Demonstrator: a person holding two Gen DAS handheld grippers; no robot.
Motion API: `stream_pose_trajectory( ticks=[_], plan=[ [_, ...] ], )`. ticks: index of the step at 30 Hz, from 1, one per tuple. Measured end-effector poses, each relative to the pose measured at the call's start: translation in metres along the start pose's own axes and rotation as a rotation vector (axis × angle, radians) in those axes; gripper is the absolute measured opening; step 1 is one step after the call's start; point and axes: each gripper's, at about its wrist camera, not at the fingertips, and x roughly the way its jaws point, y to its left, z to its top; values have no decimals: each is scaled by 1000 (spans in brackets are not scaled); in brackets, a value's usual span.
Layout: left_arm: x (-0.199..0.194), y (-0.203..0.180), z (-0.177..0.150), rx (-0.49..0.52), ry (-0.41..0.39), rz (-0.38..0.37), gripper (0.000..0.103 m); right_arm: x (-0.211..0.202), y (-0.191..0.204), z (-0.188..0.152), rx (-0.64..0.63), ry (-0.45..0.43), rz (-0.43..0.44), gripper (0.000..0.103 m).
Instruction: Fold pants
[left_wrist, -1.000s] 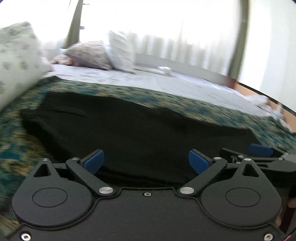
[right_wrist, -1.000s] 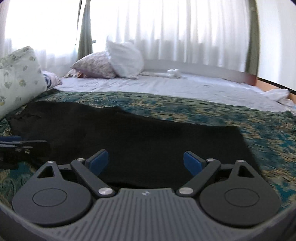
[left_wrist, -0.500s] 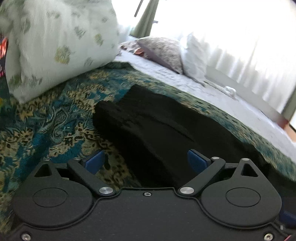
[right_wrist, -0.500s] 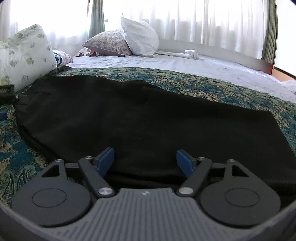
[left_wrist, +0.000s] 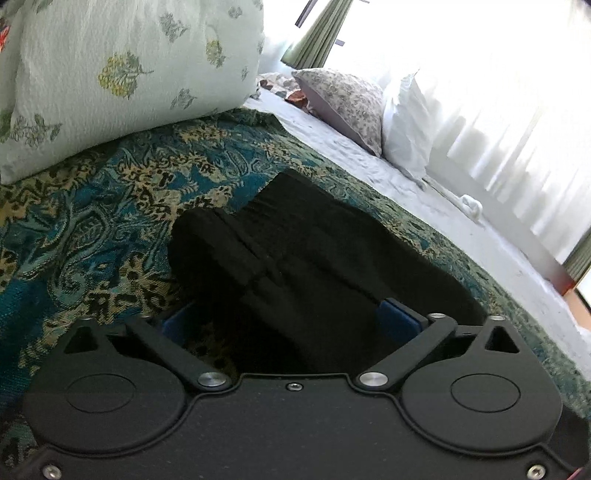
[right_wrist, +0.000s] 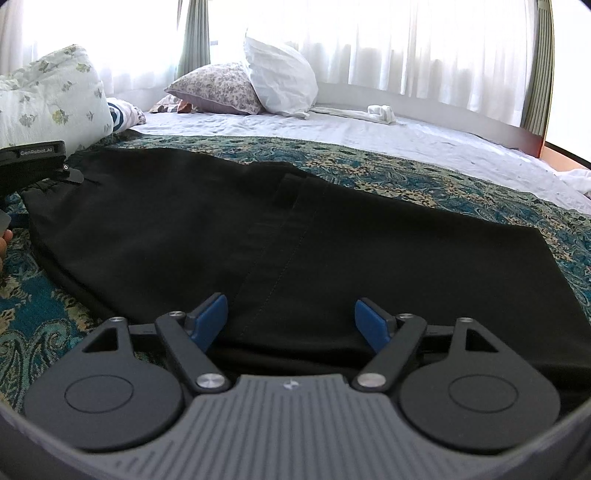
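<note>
My left gripper (left_wrist: 288, 325) is spread wide, its blue pads (left_wrist: 397, 319) well apart, and it grips nothing. It sits low at the near corner of the black pants (left_wrist: 314, 266), at what looks like the gathered waist end. The cloth runs into the gap between the pads, the right pad just beside its dark edge and the left pad over the patterned bedspread (left_wrist: 92, 229); I cannot tell whether either pad touches the fabric.

My right gripper (right_wrist: 291, 323) is also wide open and empty-handed. Its pads (right_wrist: 208, 319) stand over the near edge of the pants (right_wrist: 295, 240), roughly midway along them, with a stitched seam running away from the left pad toward the far side.

In the right wrist view the pants lie flat on the teal and gold bedspread (right_wrist: 461, 184), their long axis going left to right across the bed. One end reaches the far left, where my left gripper (right_wrist: 33, 162) shows at the frame edge beside the cloth; the other end finishes in a straight edge at the right.

A pale floral pillow (left_wrist: 110, 74) rests on the bedspread left of the pants, near the waist end. Farther off, a patterned pillow (right_wrist: 218, 86) and a white pillow (right_wrist: 280, 74) lean together on the white sheet (right_wrist: 369, 133).
</note>
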Motion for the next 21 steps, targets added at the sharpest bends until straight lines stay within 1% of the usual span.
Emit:
stream_pose_trajectory(
  ticks=[1,2,3,4,5,6,7,9,11,14,17,19,21],
  plan=[
    [-2,-1,0,2,-10,19,78,0,-1,0,4,2,5,86],
    [-3,-2,0,-7,-19,38,55,0,-3,2,12,6,14,87],
    [-5,-1,0,-22,-25,52,26,-1,-6,4,28,14,28,88],
    [-7,1,1,-50,-29,52,23,-2,-10,6,44,23,43,88],
    [-12,2,1,-88,-49,23,18,-5,-15,8,70,30,70,89],
    [-19,0,0,-91,-79,1,16,-8,-20,9,94,31,91,90],
    [-27,-7,0,-50,-116,-4,15,-12,-26,8,119,29,109,90],
    [-42,-32,-1,94,-187,7,14,-21,-39,6,157,20,115,92],
    [-56,-62,-3,204,-228,-27,14,-29,-53,5,186,5,103,92],
    [-74,-110,-8,295,-269,-104,14,-45,-81,5,230,-30,51,92],
    [-91,-165,-20,373,-281,-212,14,-58,-113,6,280,-49,20,93],
    [-101,-202,-34,415,-272,-278,14,-67,-134,5,324,-62,33,94],
    [-108,-240,-53,465,-240,-333,14,-81,-157,0,367,-91,57,97]
  ],
)
